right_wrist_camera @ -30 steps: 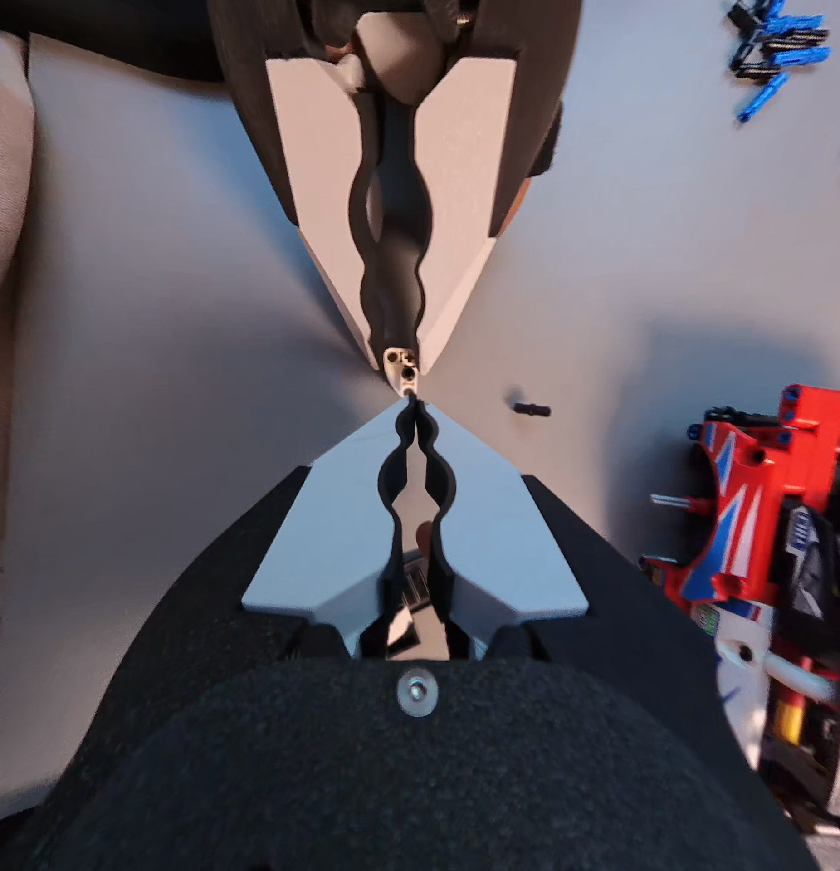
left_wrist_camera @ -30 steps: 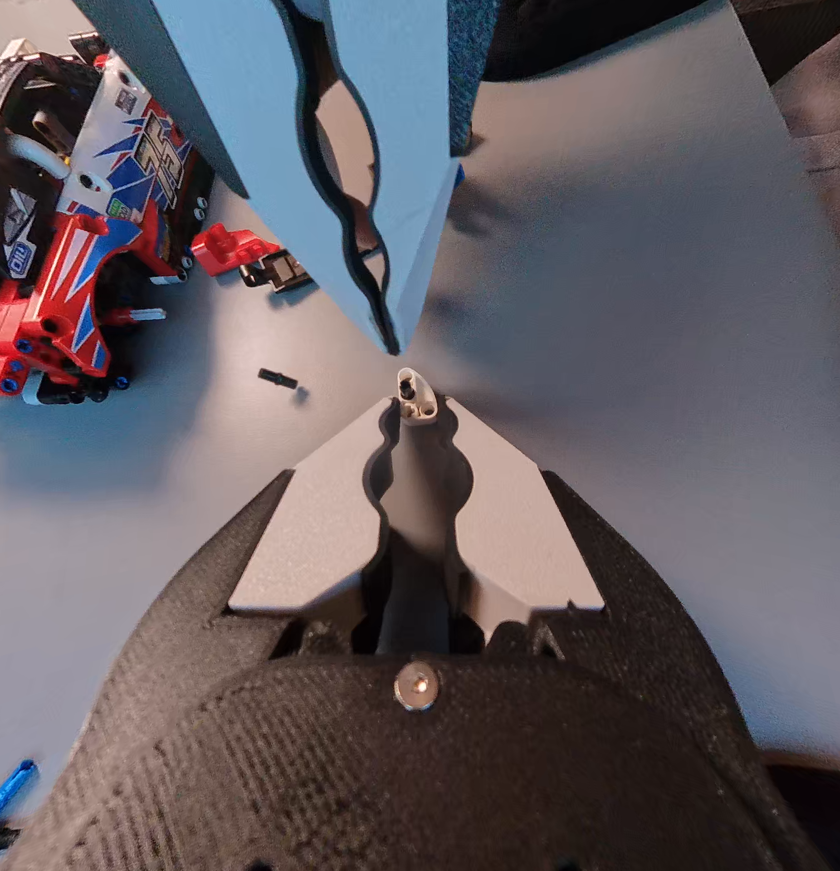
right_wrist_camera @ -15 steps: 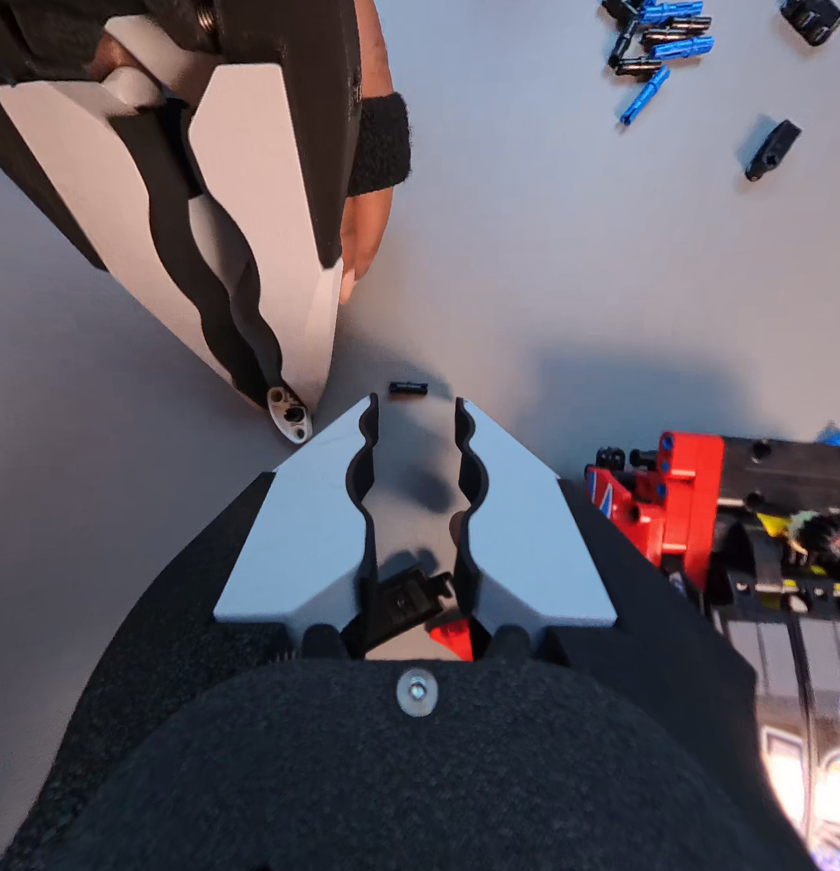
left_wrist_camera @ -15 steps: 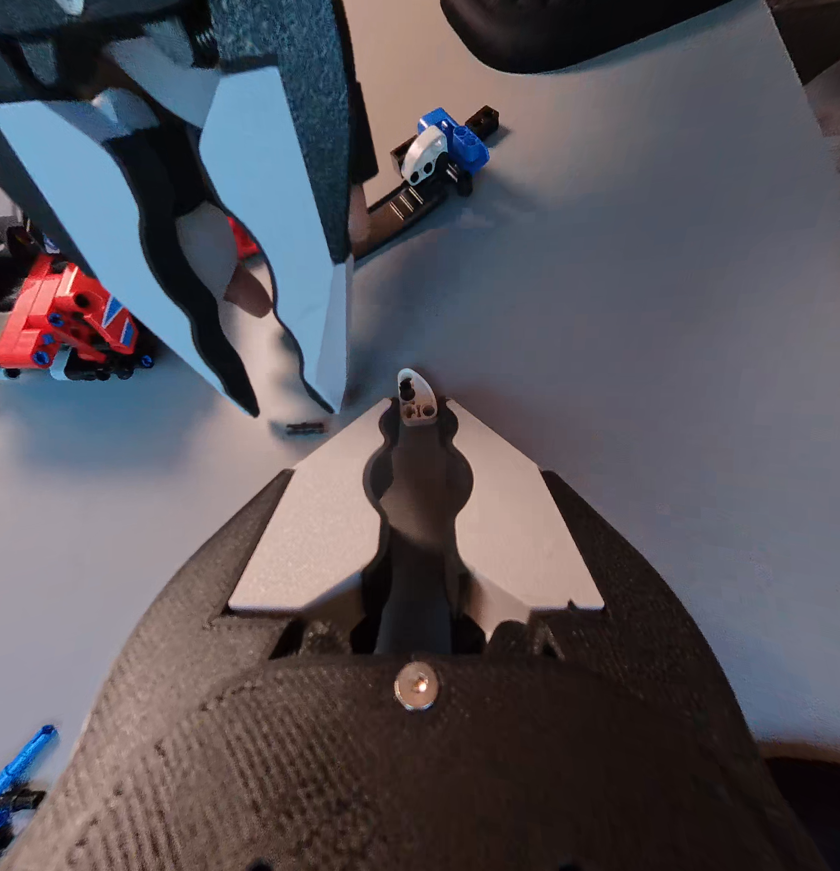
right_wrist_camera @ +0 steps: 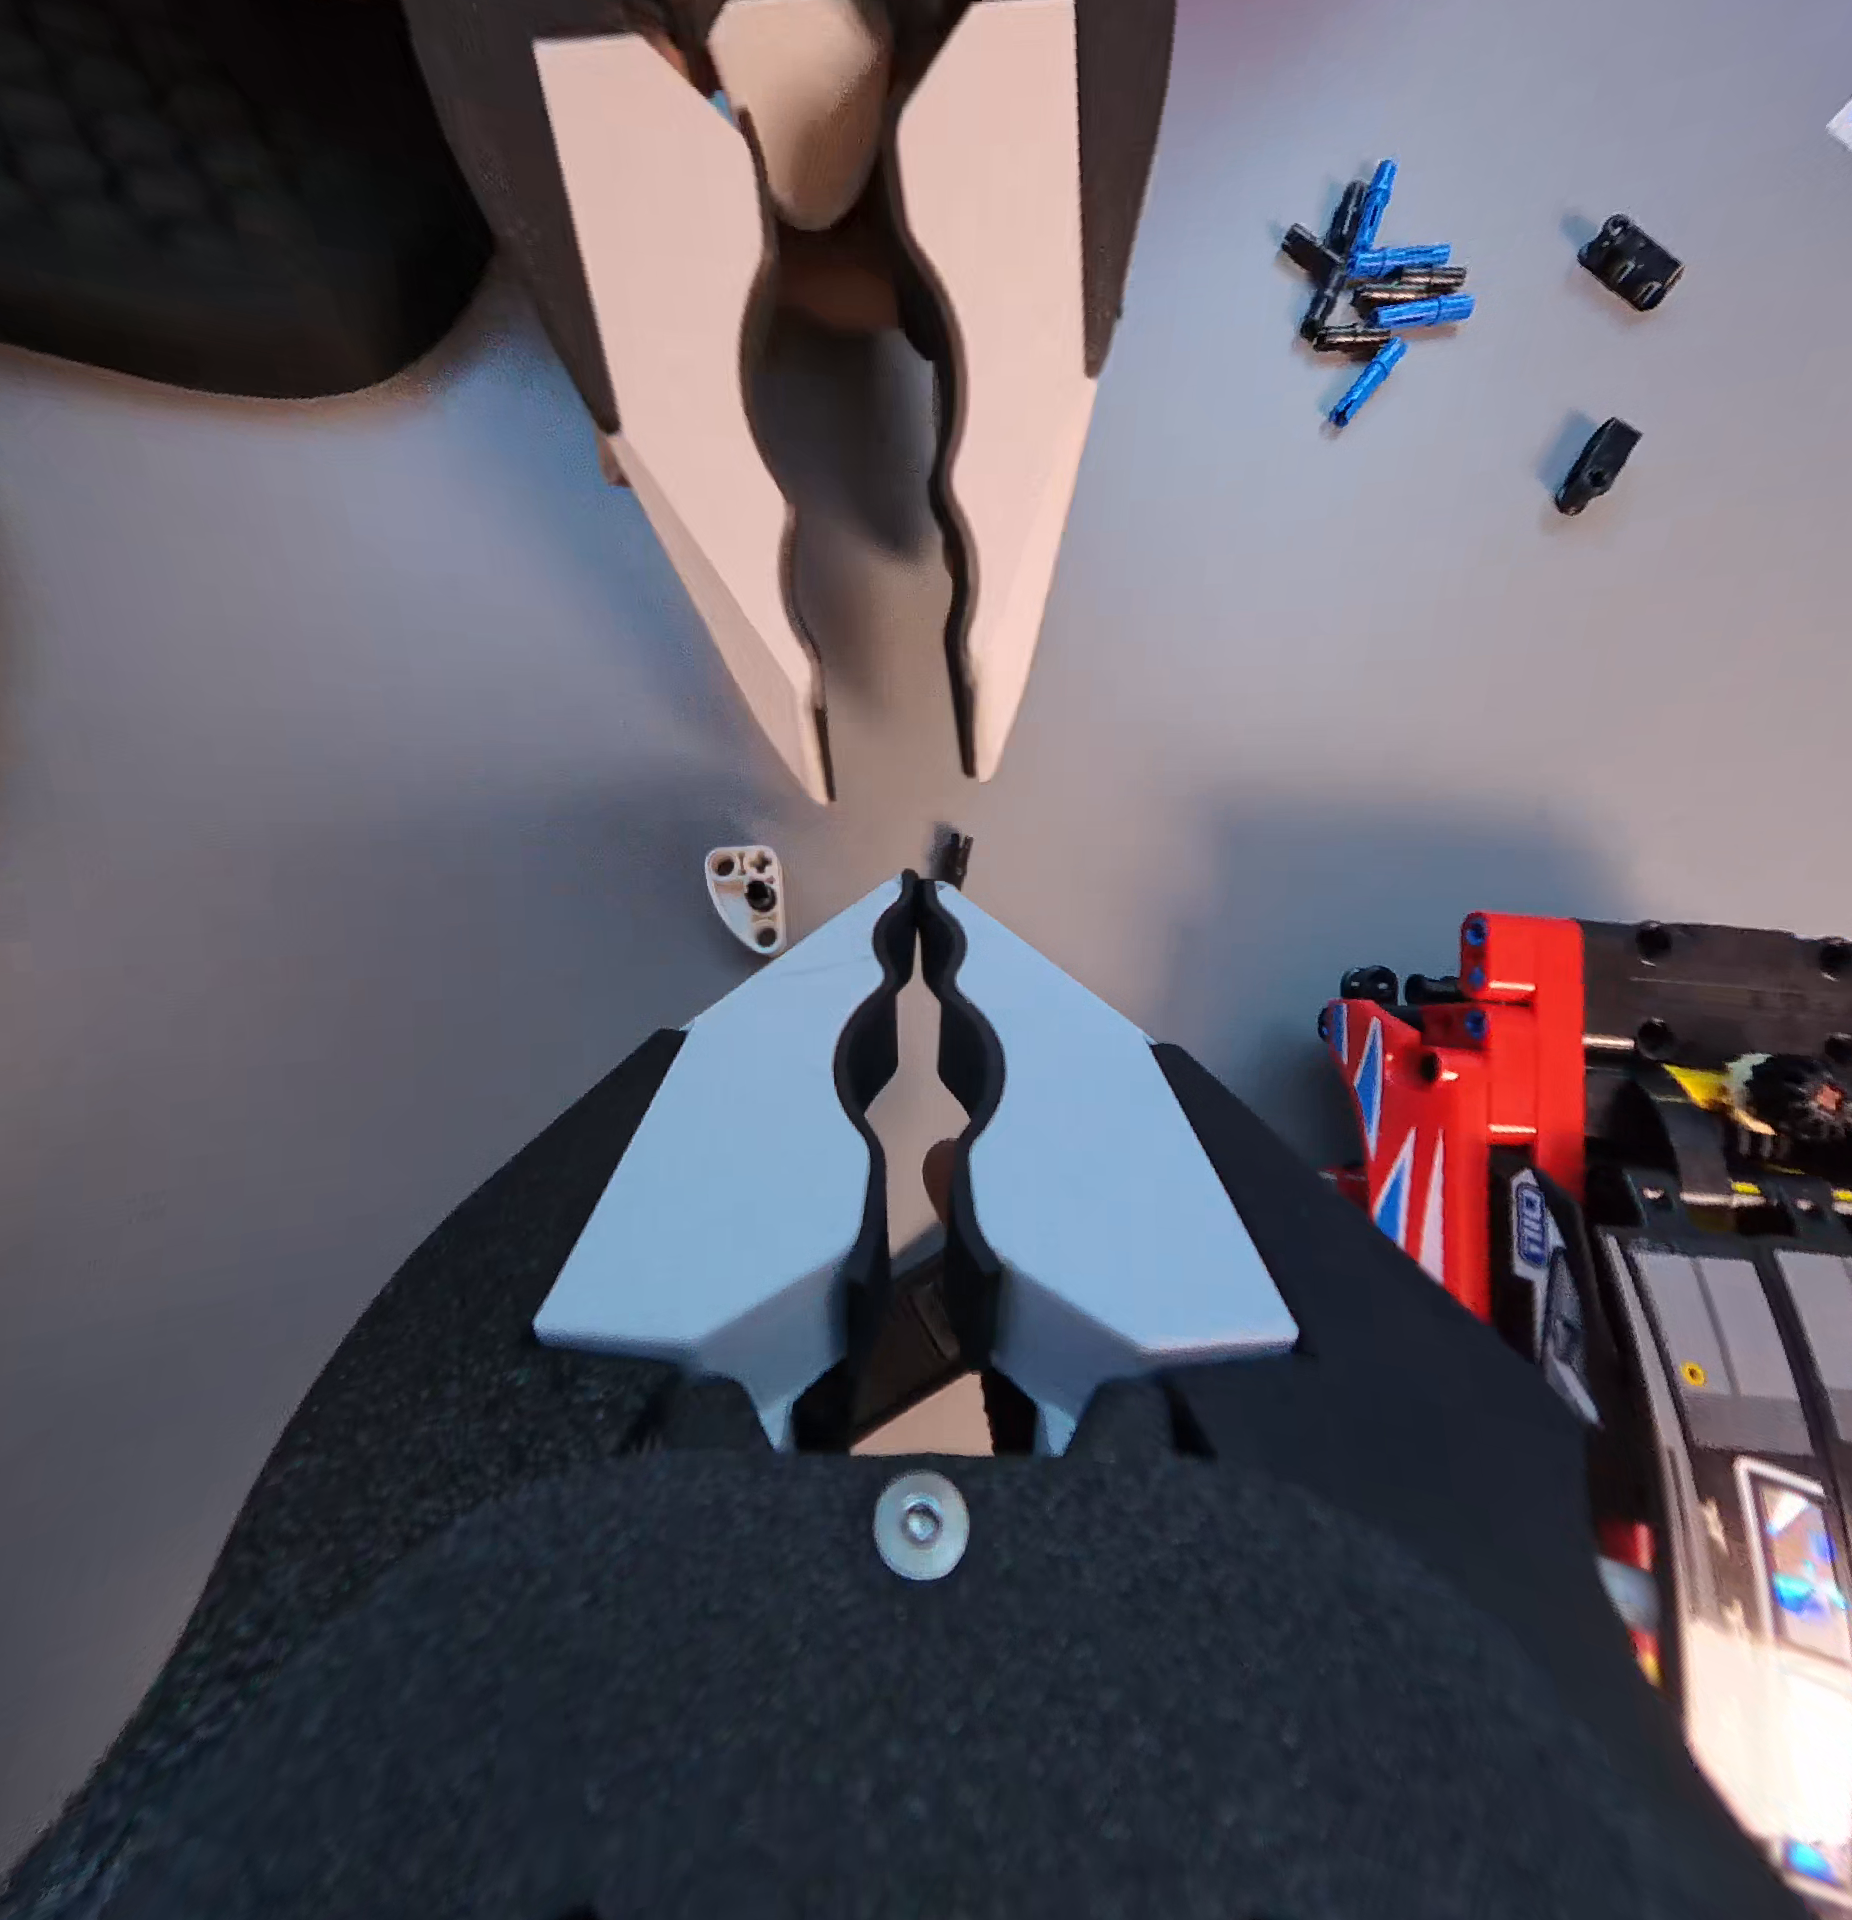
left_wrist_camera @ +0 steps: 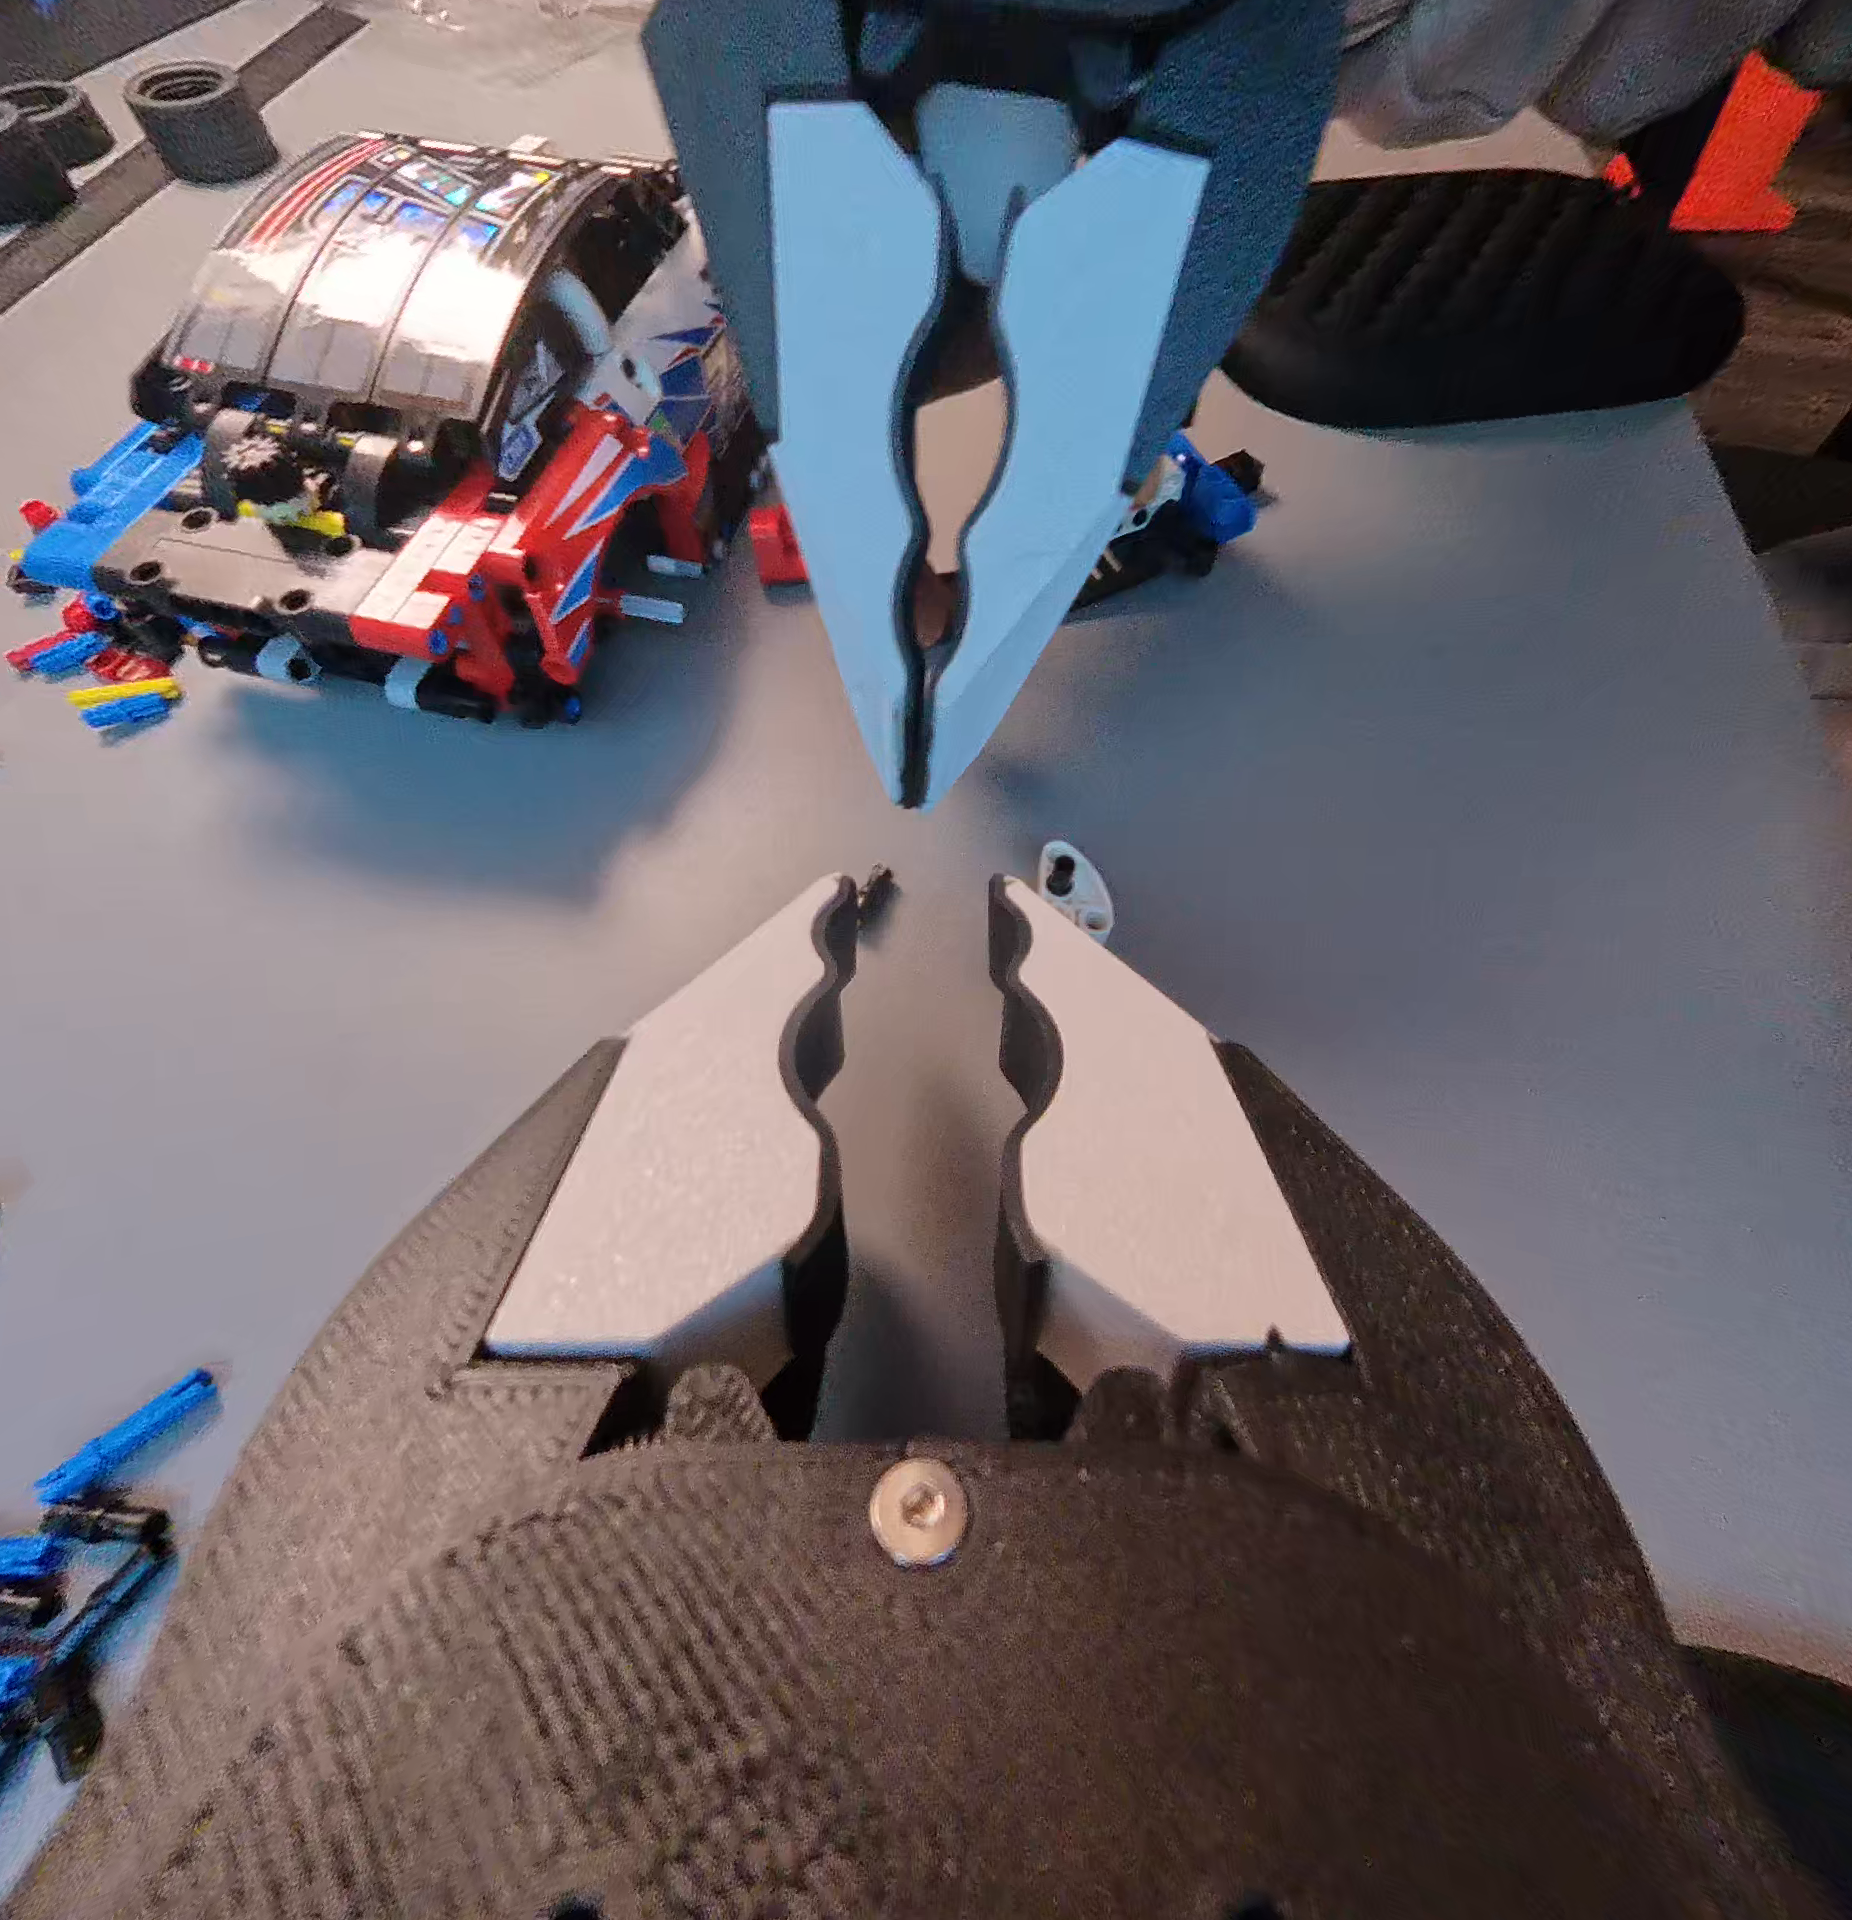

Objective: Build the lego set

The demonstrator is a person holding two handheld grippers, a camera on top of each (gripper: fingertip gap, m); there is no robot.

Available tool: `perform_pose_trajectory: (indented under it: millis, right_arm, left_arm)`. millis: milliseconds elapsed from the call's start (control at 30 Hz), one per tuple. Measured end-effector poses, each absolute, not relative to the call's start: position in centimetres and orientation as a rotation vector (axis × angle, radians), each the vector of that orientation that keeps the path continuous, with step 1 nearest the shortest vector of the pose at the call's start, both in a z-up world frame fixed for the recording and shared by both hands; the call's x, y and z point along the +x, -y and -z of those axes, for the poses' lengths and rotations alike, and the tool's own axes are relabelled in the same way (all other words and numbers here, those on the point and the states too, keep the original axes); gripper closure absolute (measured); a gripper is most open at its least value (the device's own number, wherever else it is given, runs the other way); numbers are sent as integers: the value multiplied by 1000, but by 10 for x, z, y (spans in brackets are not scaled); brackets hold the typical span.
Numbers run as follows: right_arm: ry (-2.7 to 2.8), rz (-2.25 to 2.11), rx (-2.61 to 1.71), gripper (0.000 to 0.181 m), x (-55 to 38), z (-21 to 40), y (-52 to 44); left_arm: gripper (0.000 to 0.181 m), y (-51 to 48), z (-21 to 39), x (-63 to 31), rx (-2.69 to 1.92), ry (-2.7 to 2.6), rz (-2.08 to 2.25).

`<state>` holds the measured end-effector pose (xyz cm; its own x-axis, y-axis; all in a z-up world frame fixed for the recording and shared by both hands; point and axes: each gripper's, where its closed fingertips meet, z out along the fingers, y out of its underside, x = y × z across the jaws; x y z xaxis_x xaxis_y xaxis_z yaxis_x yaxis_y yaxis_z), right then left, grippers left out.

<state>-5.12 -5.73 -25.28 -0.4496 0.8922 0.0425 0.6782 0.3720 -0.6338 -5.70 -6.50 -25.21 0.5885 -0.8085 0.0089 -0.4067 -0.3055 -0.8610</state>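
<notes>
Lego car point(left_wrist_camera: 423, 436), half built in red, black and white, stands toward the far left part of the grey counter point(left_wrist_camera: 1421, 935) in the left wrist view, with loose blue and black pins point(left_wrist_camera: 60, 1538) scattered along the near left edge. Further right, at mid-counter, a small black pin point(left_wrist_camera: 877, 886) lies just off the tip of the left tool's left finger, its long axis running roughly along the line between the two tools. The left tool point(left_wrist_camera: 917, 894) has its jaws apart and holds nothing. Right of that, a small white connector piece point(left_wrist_camera: 1076, 896) with a black peg in it rests flat on the counter, just beside the tip of the right finger. The right tool point(left_wrist_camera: 911, 795) points in from the far side with its jaws pressed together and nothing visible between them. The pin lies between the two tips, about equally close to each, slightly left of the left tool's centre line. My judgement: the open left tool is better placed to take it, though it must shift a little left first.
</notes>
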Motion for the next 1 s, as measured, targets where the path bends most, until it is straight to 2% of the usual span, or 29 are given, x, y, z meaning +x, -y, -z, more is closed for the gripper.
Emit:
perform_pose_trajectory:
  millis: [133,333,400,467,667,1000]
  right_arm:
    - [2223,-693,-1363,181,-45,256,48]
    - [2126,-779,-1387,181,-37,249,48]
    - [2091,-812,-1376,181,-35,245,51]
    - [2063,-857,-1327,177,-33,239,59]
    - [1892,-934,-1099,165,-30,213,71]
    - [1824,-981,-1036,177,-20,192,83]
  left_arm:
    - [160,52,273,-64,-1980,-1102,357]
    - [168,52,277,-55,-2007,-1210,455]
    - [179,51,277,-51,-1990,-1246,454]
    - [179,48,276,-48,-1956,-1241,446]
    - [179,69,223,-26,-1675,-1103,805]
    - [179,82,193,-12,-1522,-1053,965]
